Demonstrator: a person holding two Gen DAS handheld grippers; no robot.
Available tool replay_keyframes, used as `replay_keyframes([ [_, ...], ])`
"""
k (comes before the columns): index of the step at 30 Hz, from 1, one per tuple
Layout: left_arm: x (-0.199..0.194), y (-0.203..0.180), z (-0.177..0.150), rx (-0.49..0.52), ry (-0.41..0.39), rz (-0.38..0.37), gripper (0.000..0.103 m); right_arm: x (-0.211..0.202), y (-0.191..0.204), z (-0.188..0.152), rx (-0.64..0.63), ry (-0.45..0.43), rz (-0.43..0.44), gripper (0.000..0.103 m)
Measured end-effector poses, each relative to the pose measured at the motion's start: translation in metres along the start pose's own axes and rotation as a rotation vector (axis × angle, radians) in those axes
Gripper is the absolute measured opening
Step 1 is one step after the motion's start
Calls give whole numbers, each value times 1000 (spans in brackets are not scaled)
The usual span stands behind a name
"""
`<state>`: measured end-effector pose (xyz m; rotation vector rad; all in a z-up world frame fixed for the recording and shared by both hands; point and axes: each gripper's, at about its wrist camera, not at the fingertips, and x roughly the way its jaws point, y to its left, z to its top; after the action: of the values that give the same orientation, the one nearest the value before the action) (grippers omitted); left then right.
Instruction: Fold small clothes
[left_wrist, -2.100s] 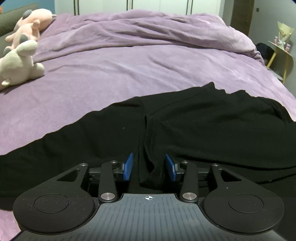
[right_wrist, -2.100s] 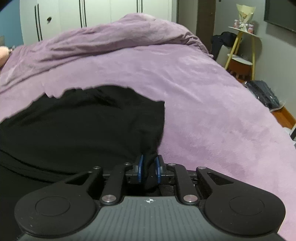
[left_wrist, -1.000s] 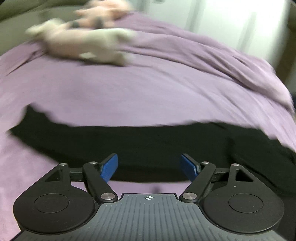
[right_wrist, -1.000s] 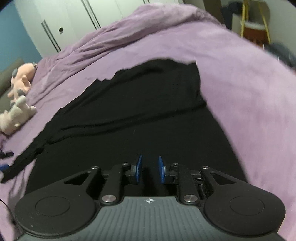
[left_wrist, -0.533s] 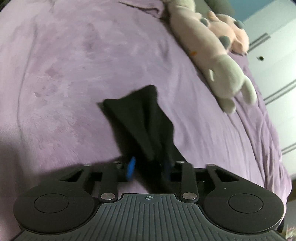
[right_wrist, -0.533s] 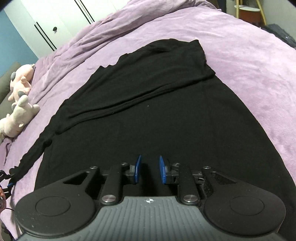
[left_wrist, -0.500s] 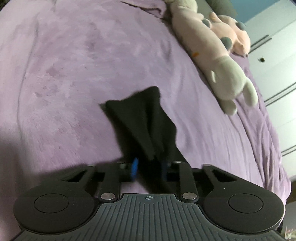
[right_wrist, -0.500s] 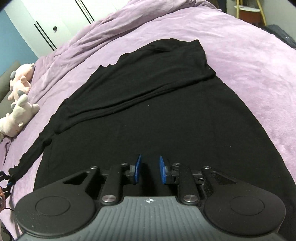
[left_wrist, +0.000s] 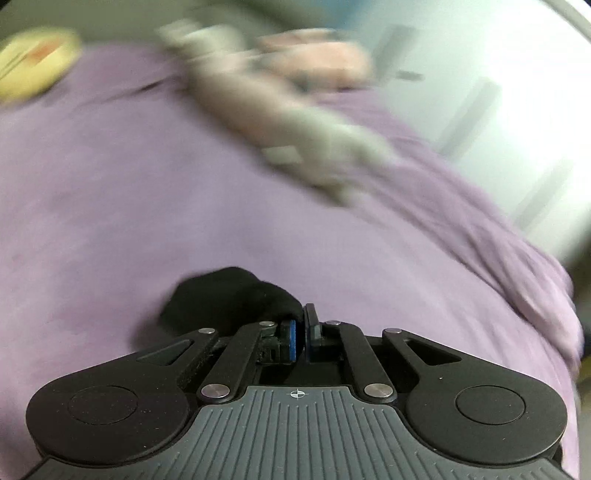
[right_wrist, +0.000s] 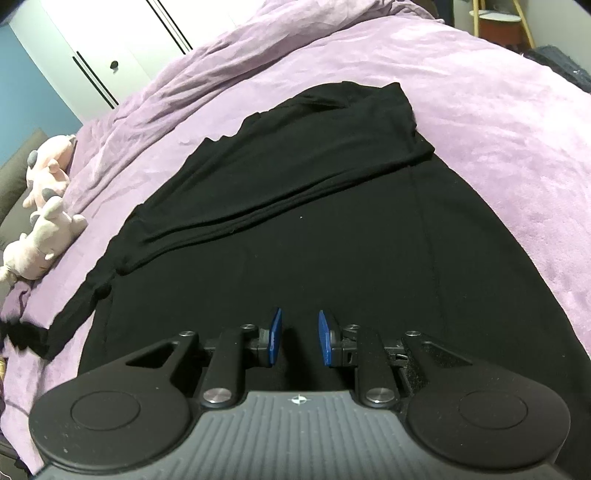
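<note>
Purple plush bedspread carries the black knit long-sleeved top, spread flat.

L gripper: pads pinched on the sleeve end.
R gripper: parted, over the hem, holding nothing.

Judgement: carry sleeve across body w/ steady tension, lay flat (avoid bunching).

R view alone shows the whole garment; L view blurred.

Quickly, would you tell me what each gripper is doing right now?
Left gripper: shut on the black garment's sleeve end.
Right gripper: open, holding nothing, over the black garment.
</note>
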<state>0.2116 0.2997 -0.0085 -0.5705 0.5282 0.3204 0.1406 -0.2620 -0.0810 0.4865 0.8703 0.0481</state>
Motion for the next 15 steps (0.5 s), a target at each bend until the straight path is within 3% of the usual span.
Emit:
replay_keyframes([
  [4, -28, -123, -34, 273, -18, -288, 6, -7, -9, 1, 21, -16, 18, 21],
  [5, -34, -158, -51, 360, -4, -363, 9, -9, -11, 2, 25, -19, 21, 21],
  [7, -41, -201, -84, 477, 19, -431, 21, -11, -16, 3, 33, -22, 24, 21],
  [8, -42, -219, -103, 537, 36, -436, 39, -12, -18, 4, 35, -22, 25, 21],
  [10, -38, -240, -135, 615, 68, -409, 56, -13, -23, 7, 33, -22, 28, 21],
  [12, -30, -239, -157, 617, 119, -368, 55, -10, -27, 13, 37, -15, 46, 21],
  [15, -14, -213, -164, 488, 216, -285, 55, 5, -25, 30, 51, 5, 117, 21],
])
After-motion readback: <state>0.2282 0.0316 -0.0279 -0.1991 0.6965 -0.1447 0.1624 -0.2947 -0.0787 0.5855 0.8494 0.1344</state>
